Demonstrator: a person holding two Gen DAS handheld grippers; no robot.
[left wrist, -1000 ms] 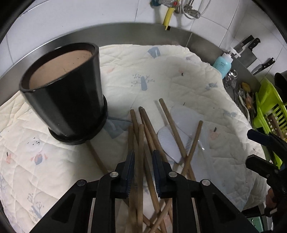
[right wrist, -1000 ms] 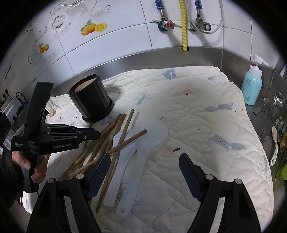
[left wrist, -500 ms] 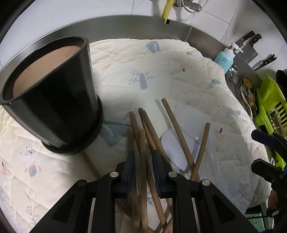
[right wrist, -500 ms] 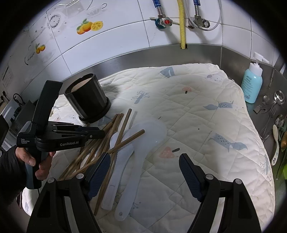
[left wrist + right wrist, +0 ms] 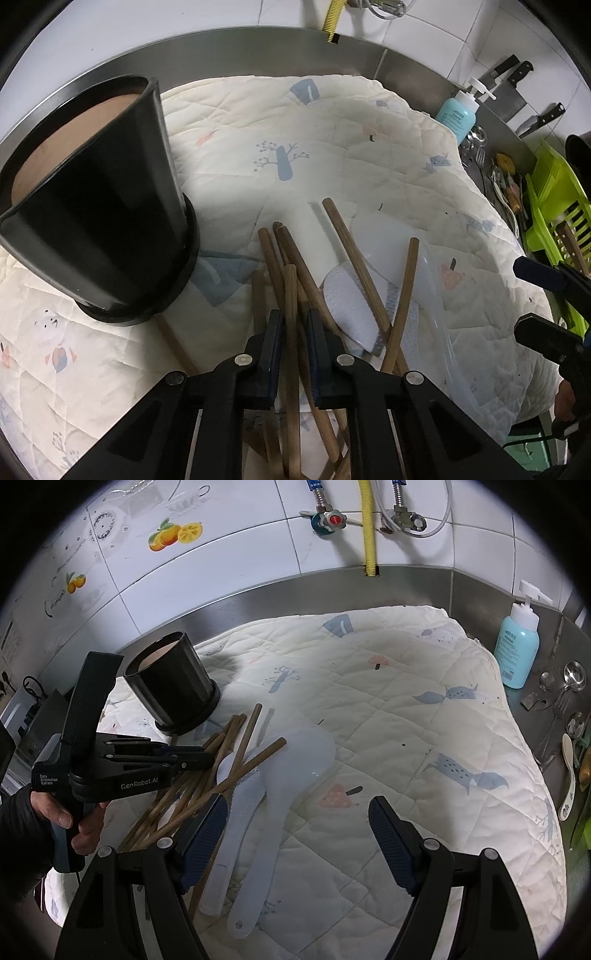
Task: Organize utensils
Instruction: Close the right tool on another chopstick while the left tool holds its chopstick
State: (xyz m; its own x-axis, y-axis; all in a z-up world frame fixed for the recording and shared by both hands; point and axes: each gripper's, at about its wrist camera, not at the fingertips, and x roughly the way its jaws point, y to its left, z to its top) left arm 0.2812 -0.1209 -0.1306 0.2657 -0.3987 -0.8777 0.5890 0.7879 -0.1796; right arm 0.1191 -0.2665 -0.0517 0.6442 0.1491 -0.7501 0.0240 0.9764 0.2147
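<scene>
Several brown wooden chopsticks (image 5: pixel 207 775) lie in a loose pile on a quilted cream mat (image 5: pixel 406 709), over two white plastic rice paddles (image 5: pixel 280 775). A black holder cup (image 5: pixel 92 221) stands left of the pile; it also shows in the right wrist view (image 5: pixel 173 686). My left gripper (image 5: pixel 293 321) is shut on one chopstick (image 5: pixel 290 295), lifted a little above the pile. In the right wrist view the left gripper (image 5: pixel 207 757) sits over the pile. My right gripper (image 5: pixel 297 823) is open and empty, above the paddles' handles.
A steel backsplash (image 5: pixel 295 587) and tiled wall bound the far side. A blue soap bottle (image 5: pixel 517 646), loose spoons and forks (image 5: pixel 565 716) lie to the right. A green rack (image 5: pixel 554 206) and knives (image 5: pixel 517 85) are at the far right.
The left gripper has lifted and moved forward toward the black cup with one chopstick held. The right gripper has stayed open and almost still.
</scene>
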